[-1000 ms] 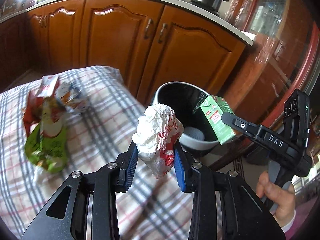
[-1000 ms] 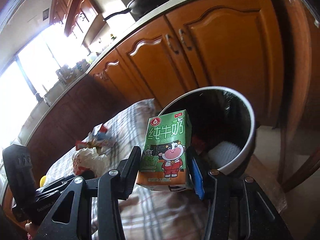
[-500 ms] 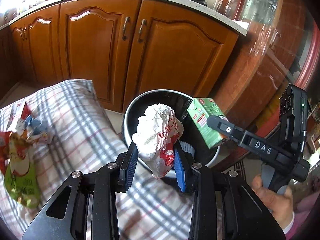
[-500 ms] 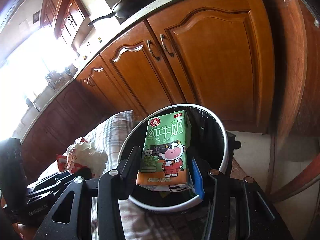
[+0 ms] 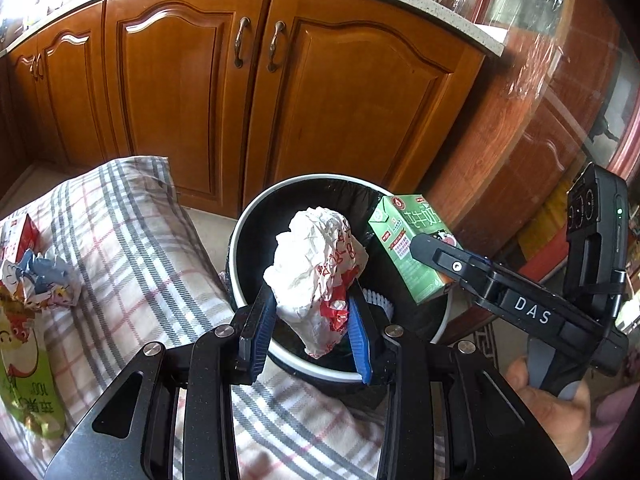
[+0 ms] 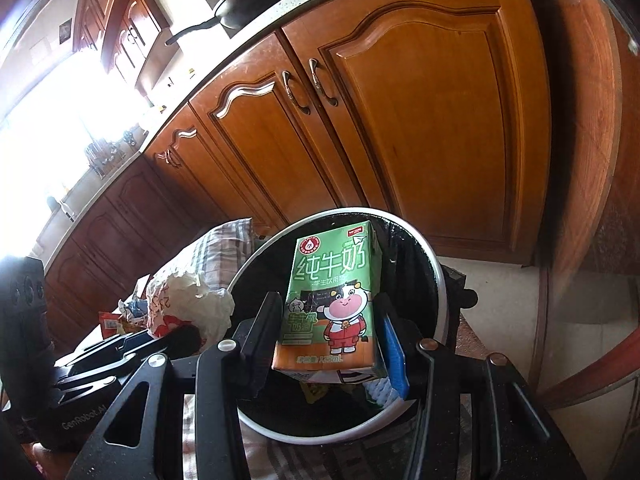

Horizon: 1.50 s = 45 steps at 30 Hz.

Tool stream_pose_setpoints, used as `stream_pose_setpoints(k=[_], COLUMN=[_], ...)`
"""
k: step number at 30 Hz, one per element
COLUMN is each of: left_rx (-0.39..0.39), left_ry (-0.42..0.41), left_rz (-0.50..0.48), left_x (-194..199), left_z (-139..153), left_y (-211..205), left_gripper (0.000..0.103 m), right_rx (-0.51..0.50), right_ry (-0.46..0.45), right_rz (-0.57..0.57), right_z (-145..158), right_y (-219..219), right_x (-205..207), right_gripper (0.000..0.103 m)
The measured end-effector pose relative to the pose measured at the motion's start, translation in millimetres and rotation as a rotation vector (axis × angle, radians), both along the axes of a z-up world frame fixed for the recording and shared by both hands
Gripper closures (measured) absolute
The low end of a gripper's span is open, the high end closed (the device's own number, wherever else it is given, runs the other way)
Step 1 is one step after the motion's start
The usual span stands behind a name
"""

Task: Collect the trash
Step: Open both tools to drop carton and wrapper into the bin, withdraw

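Drop step: left tongs (image 5: pixel 312 320) pinching crumpled wrapper (image 5: pixel 316 268), right tongs (image 6: pixel 326 338) pinching milk carton (image 6: pixel 332 292), both above bin (image 5: pixel 244 232); next, spread tongs to release

wrist views angled down, sharing bin (image 5: pixel 240 236)

A crumpled white wrapper with red print (image 5: pixel 316 256) hangs above the round, white-rimmed, black-lined bin (image 5: pixel 248 216). To its right, an upright green milk carton (image 6: pixel 332 296) showing a cartoon cow hangs over the same opening.
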<state>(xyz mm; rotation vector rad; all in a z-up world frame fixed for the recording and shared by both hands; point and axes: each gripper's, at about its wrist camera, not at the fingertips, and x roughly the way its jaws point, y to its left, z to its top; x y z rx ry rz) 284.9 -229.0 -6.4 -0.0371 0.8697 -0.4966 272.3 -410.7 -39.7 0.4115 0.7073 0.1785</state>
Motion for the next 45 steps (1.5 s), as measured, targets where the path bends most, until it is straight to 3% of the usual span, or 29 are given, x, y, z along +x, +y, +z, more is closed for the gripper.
stream_pose_setpoints(k=[6, 10, 12, 14, 18, 20, 22, 33, 45], left_rx=[0.016, 0.043, 0.041, 0.034, 0.015, 0.018, 0.024, -0.030, -0.075], left_ry=[0.017, 0.010, 0.004, 0.009, 0.017, 0.006, -0.016, 0.004, 0.011], left_rz=[0.002, 0.014, 0.016, 0.024, 0.045, 0.062, 0.087, 0.239, 0.393], left_x=[6.2, 5.2, 2.2, -0.7, -12.7, -21.7, -34.0, -75.1, -95.9], left_z=[-3.8, -4.6, -4.6, -6.3, -9.5, -10.1, -10.7, -20.2, -23.8], left_y=[-9.8, -17.0, -17.4, -13.4, 2.6, 13.0, 27.6, 119.6, 203.6], left_gripper=[0.064, 0.040, 0.036, 0.032, 0.030, 0.030, 0.029, 0.029, 0.029], right_rx=[0.004, 0.021, 0.031, 0.044, 0.058, 0.071, 0.062, 0.048, 0.018], right_ry=[0.014, 0.032, 0.034, 0.028, 0.007, -0.012, -0.031, -0.047, -0.029], right_rz=[0.004, -0.005, -0.008, -0.014, -0.021, -0.011, -0.010, 0.100, 0.237], right_z=[-4.1, -7.4, -8.0, -7.0, -3.1, 0.2, 2.9, -2.7, -10.4], right_y=[-3.7, -7.4, -9.4, -10.9, -9.2, -4.9, 1.6, 68.6, 142.6], right_x=[6.6, 10.7, 10.7, 8.3, -1.4, -8.2, -17.9, -52.6, -53.0], right_gripper=[0.055, 0.052, 0.051, 0.039, 0.028, 0.013, 0.005, 0.004, 0.004])
